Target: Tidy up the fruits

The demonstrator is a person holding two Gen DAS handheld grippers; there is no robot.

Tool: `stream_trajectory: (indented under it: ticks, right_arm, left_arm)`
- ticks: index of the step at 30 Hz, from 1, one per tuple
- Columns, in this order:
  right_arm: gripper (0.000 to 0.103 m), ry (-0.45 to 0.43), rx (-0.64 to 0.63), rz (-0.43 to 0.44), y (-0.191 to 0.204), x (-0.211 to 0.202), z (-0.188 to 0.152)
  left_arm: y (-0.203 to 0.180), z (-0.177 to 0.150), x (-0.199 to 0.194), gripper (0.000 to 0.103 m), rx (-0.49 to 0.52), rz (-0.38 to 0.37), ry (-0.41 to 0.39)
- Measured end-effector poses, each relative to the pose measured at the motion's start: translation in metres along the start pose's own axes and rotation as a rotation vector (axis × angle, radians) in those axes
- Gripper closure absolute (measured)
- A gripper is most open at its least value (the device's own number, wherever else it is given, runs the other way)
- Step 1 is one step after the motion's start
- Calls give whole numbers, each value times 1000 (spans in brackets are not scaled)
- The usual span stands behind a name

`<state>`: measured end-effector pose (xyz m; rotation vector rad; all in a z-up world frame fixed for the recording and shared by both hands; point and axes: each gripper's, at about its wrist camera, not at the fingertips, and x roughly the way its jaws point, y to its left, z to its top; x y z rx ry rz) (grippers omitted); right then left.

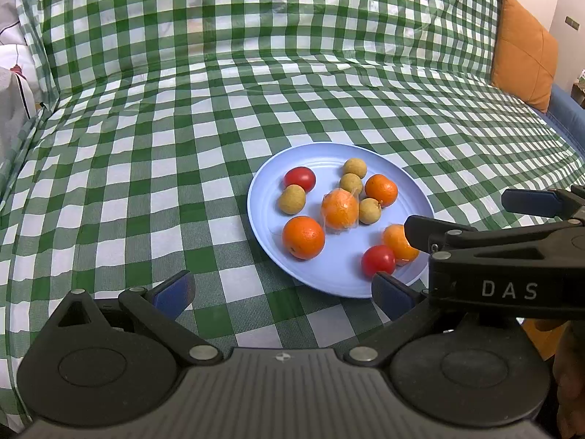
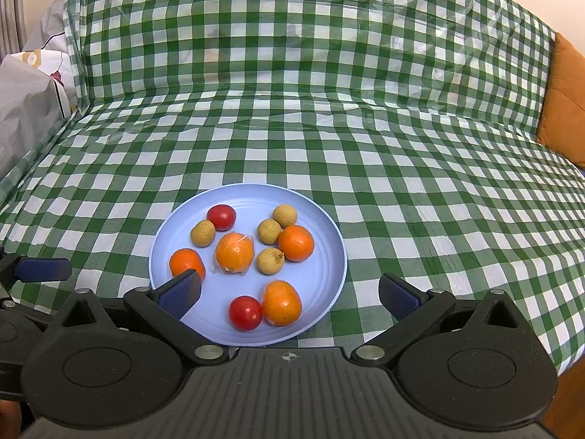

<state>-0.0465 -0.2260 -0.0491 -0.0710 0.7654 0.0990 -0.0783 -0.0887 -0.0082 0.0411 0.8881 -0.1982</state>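
Crowding the plate [image 2: 329, 241]: oranges [image 2: 296, 243], tomatoes [image 2: 221, 217], longans [image 2: 270, 260]

fruits [image 2: 234, 252] on plate [image 2: 321, 285], plate on tablecloth [image 2: 402, 183]

From my left wrist view, my right claw [image 1: 471, 216] crosses in from the right and covers part of the wrapped orange [image 1: 396, 243] at the near rim of the blue plate [image 1: 263, 197]; its body runs off the picture's right edge. My left claw's own right finger hides a bit of that plate's near rim.

From my right wrist view, my left finger pad [image 2: 181, 292] covers the lower part of the bare orange [image 2: 184, 261] and some of the plate's rim [image 2: 338, 241]. My left claw [image 2: 40, 270] shows only one finger at the left edge; the rest is cut off. The orange cushion [image 2: 565, 98] is cropped at the right edge. What lies under the checked cloth [image 2: 292, 117] cannot be told.
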Motion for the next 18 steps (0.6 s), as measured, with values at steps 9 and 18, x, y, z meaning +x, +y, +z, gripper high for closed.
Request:
stream_trajectory:
  ticks: [9,18]
  right_arm:
    - [1,7,15,-3,0,2,2]
    - [1,-36,52,-4,-5,-1,9]
  left_arm:
    - [1,3,0,0,-9,-8,-4]
    - [3,9,0,0,-24,-25,-12]
